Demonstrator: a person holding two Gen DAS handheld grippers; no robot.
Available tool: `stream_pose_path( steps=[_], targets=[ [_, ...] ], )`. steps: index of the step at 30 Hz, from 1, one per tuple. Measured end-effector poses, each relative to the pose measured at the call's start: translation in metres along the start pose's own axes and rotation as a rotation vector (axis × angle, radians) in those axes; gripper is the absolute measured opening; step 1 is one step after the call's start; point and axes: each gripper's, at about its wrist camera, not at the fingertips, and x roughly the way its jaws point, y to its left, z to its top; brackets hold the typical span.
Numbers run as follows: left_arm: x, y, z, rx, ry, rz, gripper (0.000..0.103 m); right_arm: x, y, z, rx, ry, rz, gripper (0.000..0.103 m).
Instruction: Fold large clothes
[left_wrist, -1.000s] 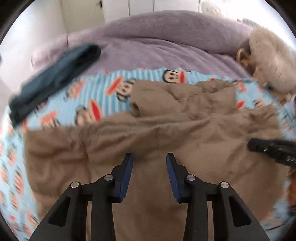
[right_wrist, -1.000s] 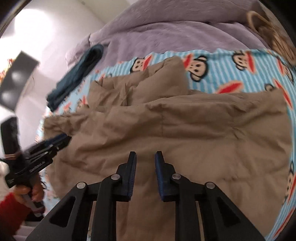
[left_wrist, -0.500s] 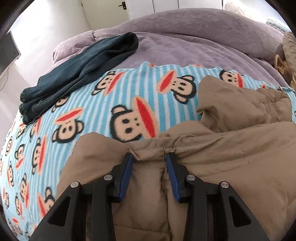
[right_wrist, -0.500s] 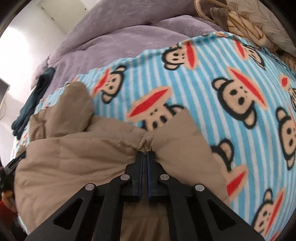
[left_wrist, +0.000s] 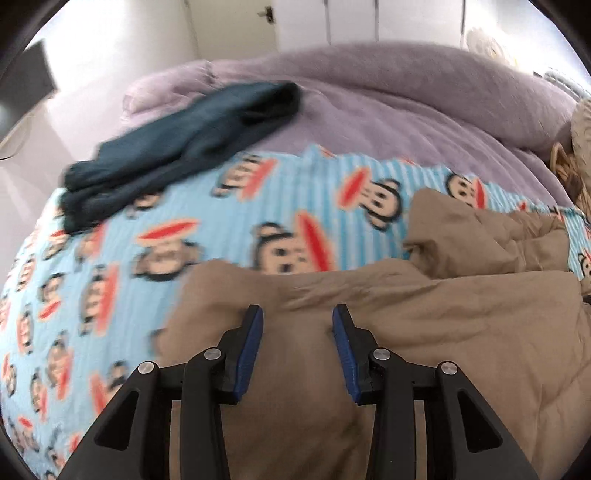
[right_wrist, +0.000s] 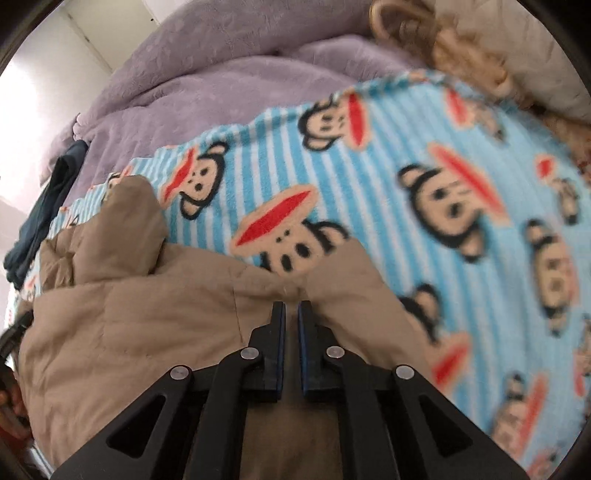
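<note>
A large tan padded garment lies on a blue striped monkey-print blanket. My left gripper is open, its jaws wide apart over the garment's far left edge with no cloth pinched between them. In the right wrist view the same tan garment fills the lower left. My right gripper is shut on the garment's far right edge, where the cloth bunches at the fingertips. A folded flap of the garment rises behind it.
A dark blue folded garment lies at the blanket's far left, also showing in the right wrist view. A purple duvet lies behind. Beige cushions and a woven bag sit at the right.
My left gripper has pulled back off the garment's edge and stands a little higher, still open. My right gripper stays shut on the far edge and has hardly shifted.
</note>
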Motion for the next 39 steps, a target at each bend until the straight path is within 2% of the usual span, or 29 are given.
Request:
stream_pose_path(
  steps=[1, 4, 8, 11, 15, 16, 17, 18, 19, 20, 22, 24, 26, 30, 31, 32, 35, 39],
  targets=[
    [-0.002, 0.006, -0.003, -0.009, -0.003, 0.017, 0.042, -0.014, -0.002, -0.006, -0.004, -0.029, -0.015, 0.016],
    [0.012, 0.025, -0.015, -0.043, 0.039, 0.053, 0.042, -0.029, -0.015, -0.026, 0.014, -0.051, -0.036, 0.017],
    [0.041, 0.021, -0.017, -0.03, 0.068, 0.065, 0.042, -0.002, -0.027, -0.033, 0.057, -0.011, -0.009, 0.017],
    [0.052, 0.016, -0.011, -0.033, 0.09, 0.078, 0.042, 0.015, -0.024, -0.028, 0.053, -0.018, -0.043, 0.017],
    [0.039, 0.024, -0.004, -0.076, 0.119, 0.073, 0.043, 0.014, -0.02, -0.018, 0.063, 0.015, -0.061, 0.018],
    [0.031, 0.025, -0.004, -0.084, 0.117, 0.071, 0.043, 0.006, -0.021, -0.016, 0.069, 0.023, -0.063, 0.02],
    [0.021, 0.028, -0.005, -0.095, 0.11, 0.064, 0.043, -0.002, -0.021, -0.017, 0.075, 0.024, -0.059, 0.029],
    [0.006, 0.031, -0.007, -0.103, 0.098, 0.054, 0.045, -0.009, -0.021, -0.017, 0.081, 0.019, -0.051, 0.037],
    [-0.002, 0.032, -0.01, -0.107, 0.093, 0.052, 0.056, -0.022, -0.022, -0.021, 0.094, 0.006, -0.026, 0.055],
    [-0.013, 0.034, -0.015, -0.111, 0.083, 0.057, 0.072, -0.033, -0.022, -0.026, 0.105, -0.005, -0.007, 0.066],
    [-0.039, 0.035, -0.027, -0.117, 0.058, 0.07, 0.081, -0.052, -0.023, -0.037, 0.128, -0.024, 0.012, 0.07],
    [-0.052, 0.034, -0.038, -0.114, 0.073, 0.055, 0.081, -0.069, -0.026, -0.056, 0.176, -0.02, 0.037, 0.071],
    [-0.064, 0.03, -0.053, -0.114, 0.107, 0.04, 0.081, -0.08, -0.03, -0.074, 0.224, -0.004, 0.065, 0.08],
    [-0.077, 0.019, -0.081, -0.117, 0.163, -0.001, 0.081, -0.099, -0.034, -0.11, 0.277, 0.027, 0.108, 0.082],
    [-0.08, 0.017, -0.087, -0.121, 0.169, -0.011, 0.085, -0.104, -0.034, -0.118, 0.282, 0.035, 0.117, 0.082],
    [-0.082, 0.014, -0.093, -0.126, 0.177, -0.019, 0.103, -0.107, -0.034, -0.125, 0.286, 0.041, 0.125, 0.083],
    [-0.087, 0.01, -0.104, -0.159, 0.174, -0.046, 0.103, -0.114, -0.033, -0.144, 0.31, 0.058, 0.169, 0.091],
    [-0.087, 0.005, -0.117, -0.166, 0.201, -0.069, 0.103, -0.117, -0.032, -0.159, 0.341, 0.068, 0.215, 0.093]
  ],
)
